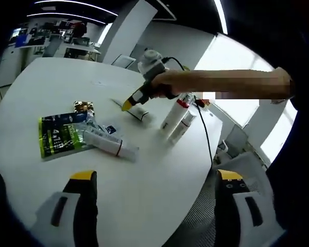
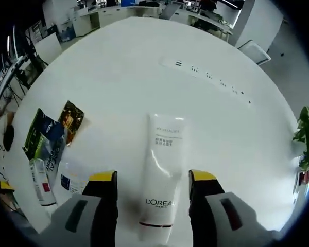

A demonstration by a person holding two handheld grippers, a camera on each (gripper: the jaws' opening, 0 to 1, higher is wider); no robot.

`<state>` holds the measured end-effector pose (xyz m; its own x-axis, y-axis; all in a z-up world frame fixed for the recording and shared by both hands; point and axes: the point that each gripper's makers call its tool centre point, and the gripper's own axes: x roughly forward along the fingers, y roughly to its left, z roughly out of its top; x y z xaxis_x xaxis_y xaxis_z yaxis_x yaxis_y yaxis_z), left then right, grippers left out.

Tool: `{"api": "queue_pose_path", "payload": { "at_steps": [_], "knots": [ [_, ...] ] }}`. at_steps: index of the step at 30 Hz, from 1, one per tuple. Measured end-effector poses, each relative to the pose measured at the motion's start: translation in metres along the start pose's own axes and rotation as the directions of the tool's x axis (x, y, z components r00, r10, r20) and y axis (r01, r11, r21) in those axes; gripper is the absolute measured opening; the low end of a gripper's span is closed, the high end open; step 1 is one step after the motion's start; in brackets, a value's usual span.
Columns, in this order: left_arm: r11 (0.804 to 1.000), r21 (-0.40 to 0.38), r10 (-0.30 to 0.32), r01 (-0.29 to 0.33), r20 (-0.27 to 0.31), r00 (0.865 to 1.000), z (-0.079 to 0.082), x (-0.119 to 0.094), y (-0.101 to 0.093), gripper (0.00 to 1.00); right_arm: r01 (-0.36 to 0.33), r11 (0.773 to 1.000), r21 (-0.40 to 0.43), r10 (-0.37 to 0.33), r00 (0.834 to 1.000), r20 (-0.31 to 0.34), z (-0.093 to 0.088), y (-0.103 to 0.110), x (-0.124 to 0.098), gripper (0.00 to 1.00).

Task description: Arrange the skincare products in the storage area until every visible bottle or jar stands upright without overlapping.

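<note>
Skincare tubes and sachets lie scattered on a round white bench [image 1: 159, 180]. In the left gripper view, going left to right: a green sachet [image 1: 59, 135] lies flat, with a small dark-and-gold sachet [image 1: 84, 106] just beyond it and a white tube with a red band [image 1: 109, 143] lying on its side against the green sachet's right edge. Further right, two white bottles with red collars [image 1: 177, 119] lean together near the bench's far edge. The left claw [image 1: 157, 193] is spread wide, well short of all these, holding nothing.

The right claw [image 1: 127, 105] enters that view from the right, held by a person's hand [image 1: 167, 85], yellow tips low over the bench.

In the right gripper view, left to right: a small white tube [image 2: 41, 181], the green sachet [image 2: 44, 135] and the dark-and-gold sachet [image 2: 70, 118] lie at the left. A white L'Oréal tube [image 2: 162, 175] lies flat directly between the spread jaws of the right claw [image 2: 152, 177], its cap end toward the camera; contact cannot be judged. A power strip [image 2: 211, 77] is set into the bench beyond.
</note>
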<state>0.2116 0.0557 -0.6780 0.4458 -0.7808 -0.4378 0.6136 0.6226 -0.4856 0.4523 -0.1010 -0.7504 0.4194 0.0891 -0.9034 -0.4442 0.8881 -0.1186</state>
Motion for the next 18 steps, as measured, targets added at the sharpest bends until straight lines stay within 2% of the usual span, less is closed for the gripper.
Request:
{"api": "queue_pose_path", "payload": {
  "at_steps": [6,9,12,16,18],
  "knots": [
    [1.000,-0.008,0.005,-0.005,0.003,1.000,0.000,0.000,0.007,0.87,-0.001,1.000,-0.022,0.000,1.000,-0.015,-0.002,-0.002,0.003,0.42],
    [1.000,-0.009,0.009,-0.009,-0.002,1.000,0.000,0.001,0.007,0.86,-0.003,1.000,-0.006,0.003,1.000,-0.020,-0.003,-0.004,0.005,0.41],
    [1.000,-0.009,0.008,-0.008,-0.003,1.000,0.001,0.002,0.008,0.86,0.001,1.000,-0.024,-0.002,0.999,-0.037,-0.006,-0.007,0.008,0.38],
    [1.000,-0.011,0.006,-0.006,-0.002,1.000,0.002,0.004,0.009,0.86,-0.070,0.998,-0.002,0.070,0.997,-0.034,-0.004,0.000,0.011,0.32],
    [1.000,-0.010,0.005,-0.005,-0.002,1.000,0.002,0.005,0.009,0.85,-0.058,0.998,-0.022,0.057,0.998,-0.038,-0.004,-0.004,0.011,0.32]
  ]
}}
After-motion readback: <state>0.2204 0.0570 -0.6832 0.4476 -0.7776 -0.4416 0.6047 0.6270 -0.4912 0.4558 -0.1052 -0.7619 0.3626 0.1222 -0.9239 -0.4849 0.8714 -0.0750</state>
